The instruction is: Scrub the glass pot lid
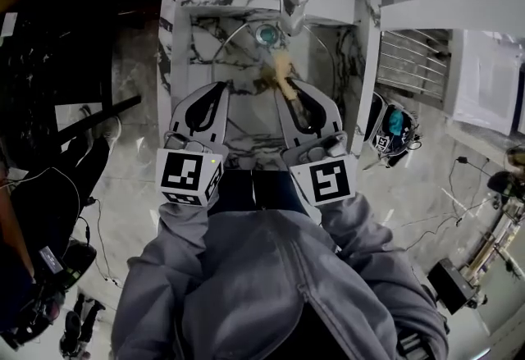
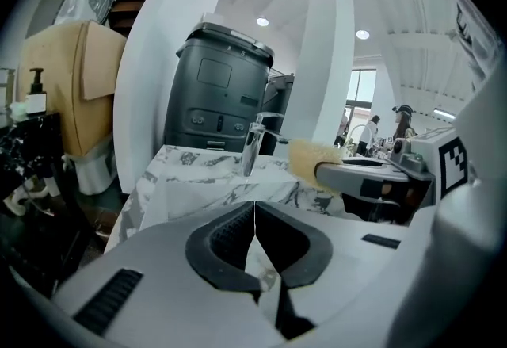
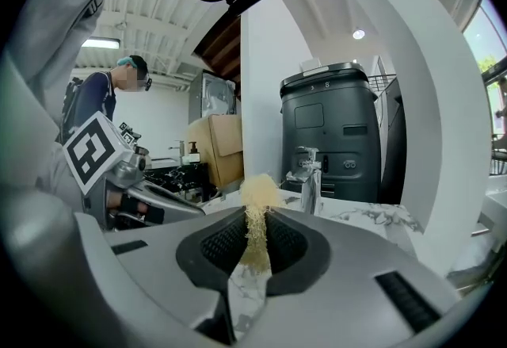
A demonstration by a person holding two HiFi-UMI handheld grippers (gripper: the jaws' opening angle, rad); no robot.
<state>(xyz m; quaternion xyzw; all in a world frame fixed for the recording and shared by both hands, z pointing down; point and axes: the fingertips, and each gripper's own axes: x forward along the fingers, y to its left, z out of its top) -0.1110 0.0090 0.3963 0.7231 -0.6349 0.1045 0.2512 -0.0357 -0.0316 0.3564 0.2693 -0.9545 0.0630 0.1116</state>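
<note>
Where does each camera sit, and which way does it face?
Head view: on the person's head, looking steeply down into the sink at the glass lid; sleeves, left gripper, right gripper show.
Left gripper view: on the left gripper, along its shut, empty jaws toward the faucet; right gripper at right.
Right gripper view: on the right gripper, jaws shut on the sponge, facing the faucet.
Both gripper views share the faucet and dark bin.

The left gripper (image 2: 254, 210) is seen with its jaws pressed together, nothing between them. Beyond them a marble desk (image 2: 186, 180) with a tap (image 2: 253, 144) is shown. At the right, a yellow sponge (image 2: 305, 158) is held by the right gripper (image 2: 329, 174).
</note>
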